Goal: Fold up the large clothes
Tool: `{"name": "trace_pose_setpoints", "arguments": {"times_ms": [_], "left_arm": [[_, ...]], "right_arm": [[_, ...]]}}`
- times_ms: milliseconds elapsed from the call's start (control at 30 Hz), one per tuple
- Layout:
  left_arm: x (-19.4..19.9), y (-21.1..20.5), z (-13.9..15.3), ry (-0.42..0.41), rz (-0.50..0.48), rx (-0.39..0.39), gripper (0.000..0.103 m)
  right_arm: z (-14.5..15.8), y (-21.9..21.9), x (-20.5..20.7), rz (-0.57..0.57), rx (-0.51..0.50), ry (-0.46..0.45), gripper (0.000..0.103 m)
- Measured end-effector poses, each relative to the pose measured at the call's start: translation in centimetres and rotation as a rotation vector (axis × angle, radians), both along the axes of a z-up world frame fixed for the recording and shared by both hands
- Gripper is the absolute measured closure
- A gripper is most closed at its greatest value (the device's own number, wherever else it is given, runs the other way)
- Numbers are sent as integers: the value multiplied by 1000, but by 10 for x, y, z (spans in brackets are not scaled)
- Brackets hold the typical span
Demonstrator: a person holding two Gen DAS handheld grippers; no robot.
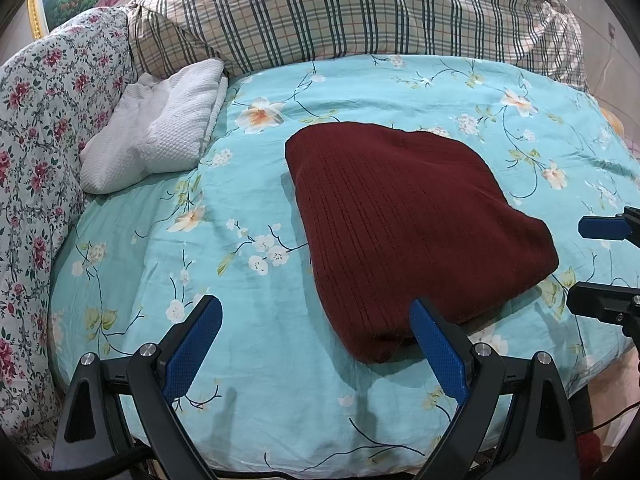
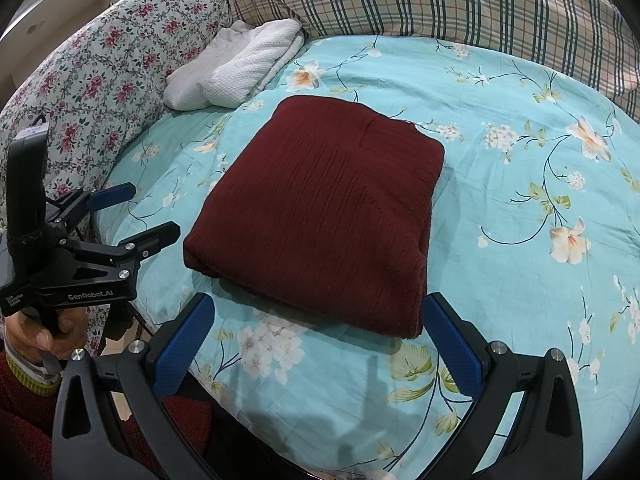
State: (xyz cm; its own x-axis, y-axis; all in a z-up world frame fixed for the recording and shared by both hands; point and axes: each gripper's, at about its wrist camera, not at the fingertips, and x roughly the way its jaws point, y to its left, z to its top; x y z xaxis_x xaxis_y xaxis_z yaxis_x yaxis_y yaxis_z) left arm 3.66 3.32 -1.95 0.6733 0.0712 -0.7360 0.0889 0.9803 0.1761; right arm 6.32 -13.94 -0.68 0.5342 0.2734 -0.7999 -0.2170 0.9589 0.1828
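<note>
The folded dark-red ribbed knit sweater [image 2: 320, 216] is lying on the turquoise floral bedsheet [image 2: 520, 240]. Both grippers, left [image 1: 316, 344] and right [image 2: 318, 340], are gaping wide, empty. Only the right view is showing the hand [image 2: 52, 334] gripping the left tool

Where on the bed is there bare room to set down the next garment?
Bare sheet lies right of the folded maroon garment, out to the plaid pillows, and along the near edge. The far-left corner is crowded: the white towel sits against the floral quilt.
</note>
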Motion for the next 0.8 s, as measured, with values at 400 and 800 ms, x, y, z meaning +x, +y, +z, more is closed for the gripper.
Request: {"name": "trace_pose_setpoints", "arguments": {"times_ms": [400, 800], "left_arm": [[15, 2, 5, -20, 9, -8, 8], [23, 0, 2, -2, 21, -3, 8]], "right_arm": [[-6, -5, 17, -43, 42, -2, 0], [-8, -10, 21, -56, 54, -1, 0]]}}
